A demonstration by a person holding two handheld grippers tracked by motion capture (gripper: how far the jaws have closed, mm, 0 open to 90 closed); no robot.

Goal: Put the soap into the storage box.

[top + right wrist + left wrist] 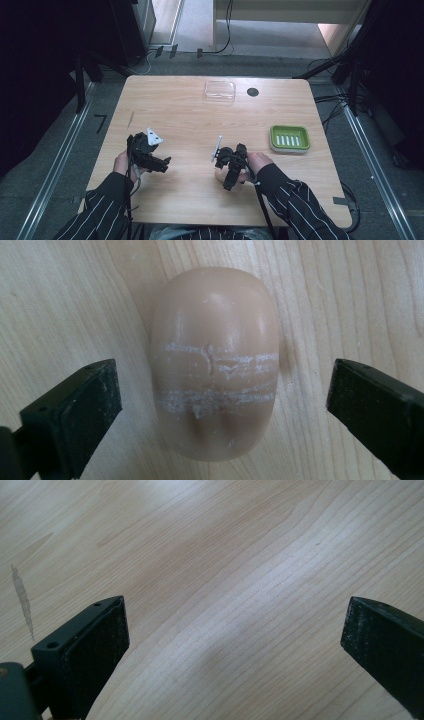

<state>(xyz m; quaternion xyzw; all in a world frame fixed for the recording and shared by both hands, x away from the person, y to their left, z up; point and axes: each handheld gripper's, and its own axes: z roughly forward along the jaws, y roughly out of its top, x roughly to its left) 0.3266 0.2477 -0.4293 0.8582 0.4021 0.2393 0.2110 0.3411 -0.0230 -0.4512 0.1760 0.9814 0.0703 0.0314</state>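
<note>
- The right gripper [229, 176] is seen at the near edge of the table [175, 105], held in a hand with a striped sleeve and pointed down at the wood.
- In the right gripper view, its jaws are spread wide, one on either side of a bar of soap [216, 362]; a gap of bare wood is left on both sides, so the soap is not pressed or held.
- The soap is found lying flat on the table directly under this gripper, beige and rounded, with whitish scuff lines across its middle. In the high view only a pale sliver of it [220, 175] is seen below the gripper.
- The left gripper [159, 164] is held near the table's left side, well apart from the soap. Its jaws are shown wide apart in the left gripper view, with nothing but wood grain between them.
- A green soap dish [290, 138] is noted farther off toward the right edge, with pale ribs in its floor.
- A clear plastic lid [219, 90] is seen near the far edge, just beside a dark round hole [253, 92] in the tabletop.
</note>
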